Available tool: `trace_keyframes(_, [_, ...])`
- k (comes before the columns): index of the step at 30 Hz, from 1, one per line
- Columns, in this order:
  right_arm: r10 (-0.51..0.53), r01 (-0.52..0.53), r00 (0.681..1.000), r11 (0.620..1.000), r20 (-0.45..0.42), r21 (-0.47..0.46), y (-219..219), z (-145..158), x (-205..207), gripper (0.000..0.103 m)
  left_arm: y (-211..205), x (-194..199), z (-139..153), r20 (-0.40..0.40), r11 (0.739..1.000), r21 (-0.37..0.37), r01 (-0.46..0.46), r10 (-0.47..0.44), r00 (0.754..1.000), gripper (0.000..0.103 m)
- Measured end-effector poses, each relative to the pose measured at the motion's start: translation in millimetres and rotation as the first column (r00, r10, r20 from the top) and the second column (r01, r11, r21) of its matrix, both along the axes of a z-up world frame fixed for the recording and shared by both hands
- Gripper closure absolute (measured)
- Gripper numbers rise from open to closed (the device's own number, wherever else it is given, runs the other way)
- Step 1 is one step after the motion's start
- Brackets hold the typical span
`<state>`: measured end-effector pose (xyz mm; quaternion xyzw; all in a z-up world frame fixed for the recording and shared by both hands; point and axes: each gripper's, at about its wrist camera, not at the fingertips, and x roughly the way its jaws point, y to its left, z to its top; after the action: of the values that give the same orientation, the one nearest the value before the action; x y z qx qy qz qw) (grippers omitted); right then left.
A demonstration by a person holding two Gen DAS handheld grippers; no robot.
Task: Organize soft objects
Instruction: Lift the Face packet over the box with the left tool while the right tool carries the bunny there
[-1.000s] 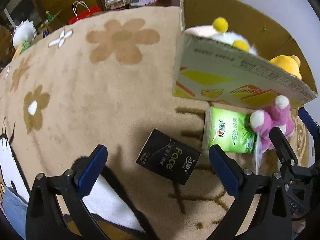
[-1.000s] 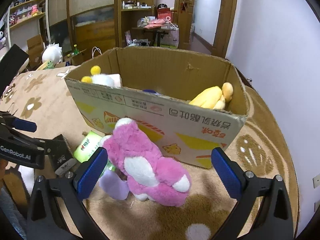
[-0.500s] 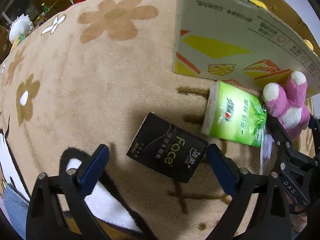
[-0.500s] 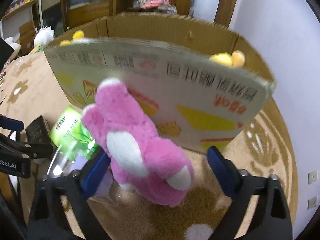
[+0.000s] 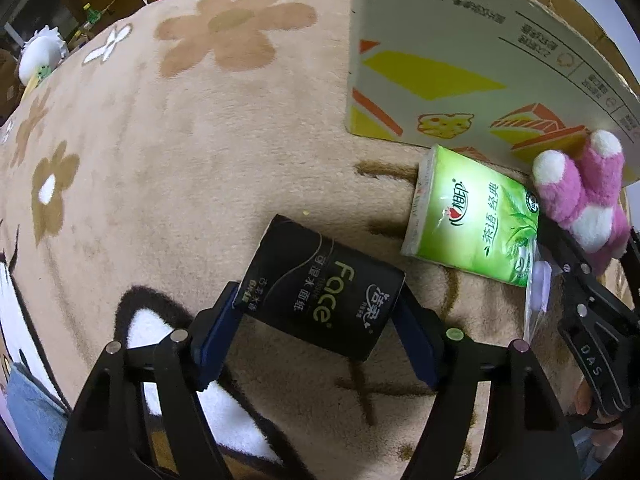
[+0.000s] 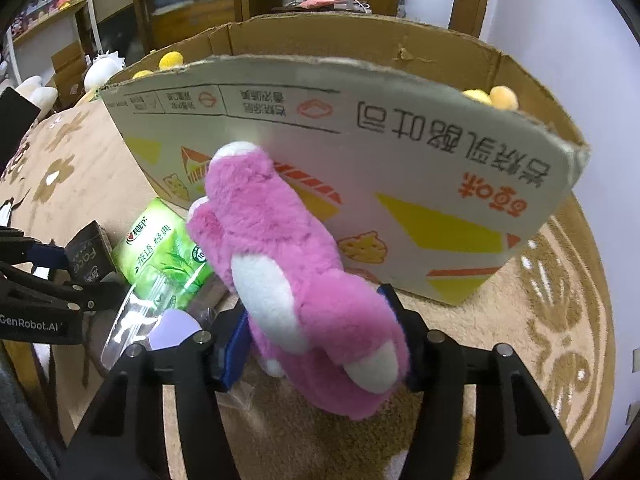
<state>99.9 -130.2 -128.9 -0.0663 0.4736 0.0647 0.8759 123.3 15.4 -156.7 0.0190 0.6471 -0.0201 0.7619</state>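
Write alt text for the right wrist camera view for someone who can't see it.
The right gripper is closing around a pink plush toy standing on a tan rug in front of a printed cardboard box. To the left lie a green tissue pack and a black tissue pack at the left gripper.

Pink plush toy (image 6: 296,280), flower-patterned tan rug (image 5: 168,128)
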Motion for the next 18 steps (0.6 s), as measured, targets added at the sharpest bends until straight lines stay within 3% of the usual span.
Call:
trace_keyframes(4, [-0.005,0.005,0.999,1.0,0.036,-0.008,3,12,-11,0.042,-4,-12,9,0.046,0.999,0.051,0.018,-0.021,0.999,0.03])
trace_keyframes(11, [0.007,-0.001,0.993,0.999,0.118,-0.052,1,40,-28,0.043,-13,-31,38,0.153,0.998,0.063,0.027,-0.036,0.988,0.03])
trace_keyframes(14, [-0.005,0.012,0.989,0.999,0.147,-0.046,-2,53,-35,0.043,-13,-39,53,0.211,0.999,0.051,0.011,-0.022,0.977,0.03])
trace_keyframes(18, [-0.014,0.021,0.981,0.999,0.193,-0.033,-7,71,-47,0.043,-13,-45,83,0.324,0.999,0.04,-0.005,-0.008,0.946,0.03])
